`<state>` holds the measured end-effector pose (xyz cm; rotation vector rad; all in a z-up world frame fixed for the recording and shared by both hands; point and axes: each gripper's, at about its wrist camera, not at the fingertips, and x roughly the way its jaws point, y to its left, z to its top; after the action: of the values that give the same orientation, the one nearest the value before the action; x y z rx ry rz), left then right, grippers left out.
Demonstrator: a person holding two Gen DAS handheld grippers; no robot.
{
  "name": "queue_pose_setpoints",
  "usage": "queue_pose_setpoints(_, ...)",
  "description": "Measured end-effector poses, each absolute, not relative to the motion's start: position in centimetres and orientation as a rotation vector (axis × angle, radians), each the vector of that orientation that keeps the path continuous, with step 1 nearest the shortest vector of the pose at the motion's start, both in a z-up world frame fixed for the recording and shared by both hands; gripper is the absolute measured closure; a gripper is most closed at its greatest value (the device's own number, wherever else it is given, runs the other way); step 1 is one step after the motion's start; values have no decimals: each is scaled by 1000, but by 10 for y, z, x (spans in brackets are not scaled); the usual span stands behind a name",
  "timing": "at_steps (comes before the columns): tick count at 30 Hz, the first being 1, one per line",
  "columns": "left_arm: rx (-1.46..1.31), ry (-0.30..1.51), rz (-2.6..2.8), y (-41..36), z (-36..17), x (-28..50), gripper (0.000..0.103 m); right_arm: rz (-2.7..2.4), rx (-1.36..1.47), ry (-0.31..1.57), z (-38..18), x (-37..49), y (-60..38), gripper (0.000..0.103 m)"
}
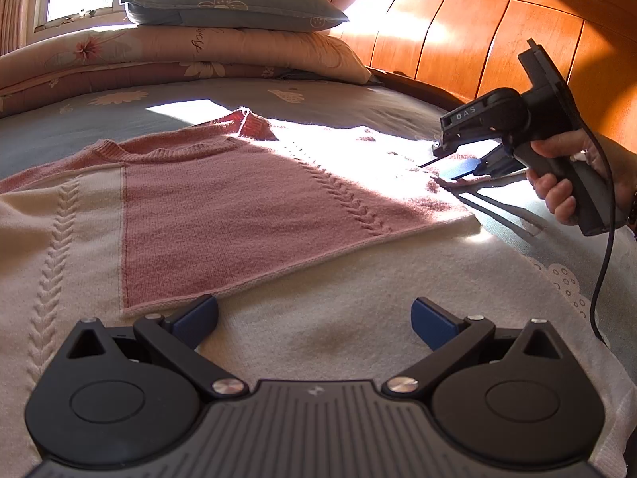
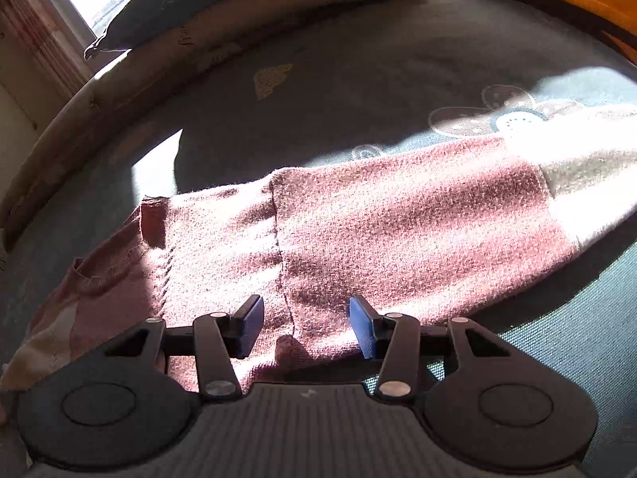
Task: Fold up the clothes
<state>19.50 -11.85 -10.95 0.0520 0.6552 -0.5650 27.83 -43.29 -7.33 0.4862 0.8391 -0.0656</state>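
Pink-and-cream knit sweater (image 1: 247, 199) lay flat on the bed (image 1: 358, 95), one side already folded over the body, pink panel on top of cream. No containers in either view. Left gripper (image 1: 314, 318) hovered over the cream hem at 6 o'clock of the left wrist view, jaws spread wide, nothing between the blue pads, not clearly touching the knit. Right gripper (image 1: 458, 169) sat at 3 o'clock of that view, held by a hand (image 1: 565, 187) on the black handle, cable trailing down; its tips were at the sweater's sleeve edge in bright sun, contact not readable there. Right wrist view showed the same gripper (image 2: 306, 326) partly open, pads apart over the pink sleeve (image 2: 398, 231), a seam running between them, fabric below but not pinched. Only the left wrist view showed the neckline, the cable-knit columns, the orange wooden headboard (image 1: 458, 40), and the blue pillow (image 1: 235, 4) on a stacked floral quilt (image 1: 179, 55) at 11 o'clock. Only the right wrist view showed the sleeve stretched toward 3 o'clock and its cream cuff end (image 2: 589, 183), plus flower prints on the grey-blue sheet.
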Motion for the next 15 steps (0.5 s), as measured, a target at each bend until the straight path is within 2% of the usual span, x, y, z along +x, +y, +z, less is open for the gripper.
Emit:
queue_pose_setpoints(4, 61, 655, -561, -120, -110, 195, 1, -134, 528, 802, -67, 262, -461, 56)
queue_pose_setpoints(9, 69, 655, -559, -121, -110, 194, 1, -31, 518, 763, -42, 280, -445, 50)
queue_pose_setpoints(11, 67, 656, -559, -121, -109, 194, 1, 55, 524, 781, -41, 298, -428, 46)
queue_pose_setpoints(15, 62, 656, -561, -120, -109, 194, 1, 98, 451, 871, -59, 327, -403, 45)
